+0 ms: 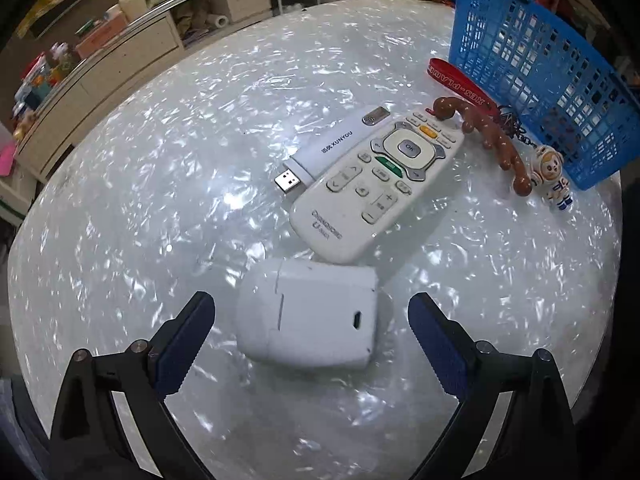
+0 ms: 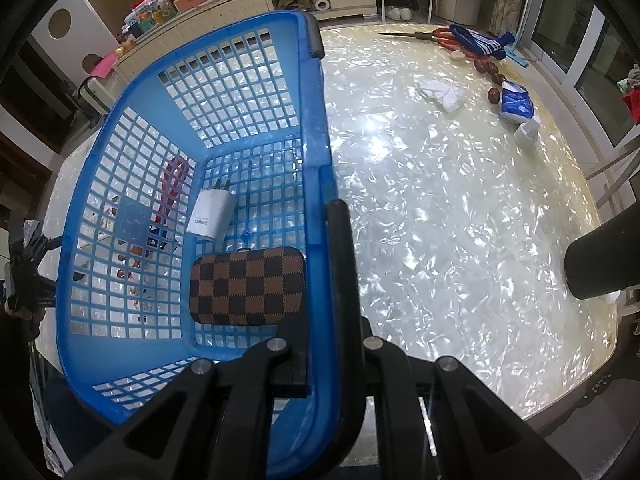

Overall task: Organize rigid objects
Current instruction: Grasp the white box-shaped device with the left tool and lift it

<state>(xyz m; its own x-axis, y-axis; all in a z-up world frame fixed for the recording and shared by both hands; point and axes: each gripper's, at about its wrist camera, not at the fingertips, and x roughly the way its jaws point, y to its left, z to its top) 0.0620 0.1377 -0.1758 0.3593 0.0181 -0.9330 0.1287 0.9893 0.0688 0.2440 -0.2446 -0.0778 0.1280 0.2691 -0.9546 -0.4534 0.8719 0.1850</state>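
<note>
Showing only inside the right view's basket: checkered case.

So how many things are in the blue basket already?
2: a white charger lies toward the far end of the blue basket, and a brown checkered case nearer the right gripper. Nothing else shows inside.

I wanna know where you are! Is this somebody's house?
Probably a home's living or dining room: a shiny table with a TV remote on it, a cluttered sideboard, and shoes on a rack.
</note>
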